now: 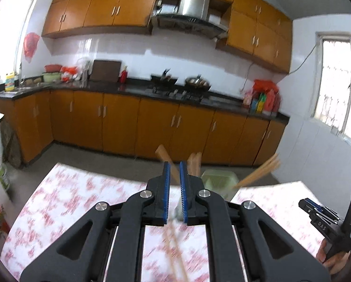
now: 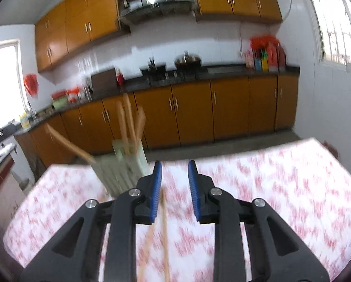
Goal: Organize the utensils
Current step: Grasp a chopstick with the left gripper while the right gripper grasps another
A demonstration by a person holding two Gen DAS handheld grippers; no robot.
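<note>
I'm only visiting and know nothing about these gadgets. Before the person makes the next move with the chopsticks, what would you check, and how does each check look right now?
1. Right gripper free to pick: ok, its jaws stand apart with nothing pressed between them.
2. Left gripper: its jaws are nearly closed; a chopstick shows in the gap, but whether it is gripped, cannot tell.
3. Loose chopsticks on the table: ok, they lie just below the right gripper on the floral tablecloth.
4. Green holder upright: ok, it stands near the table's far edge with several chopsticks in it.
5. Room left in the holder: cannot tell, the pictures are blurred.
</note>
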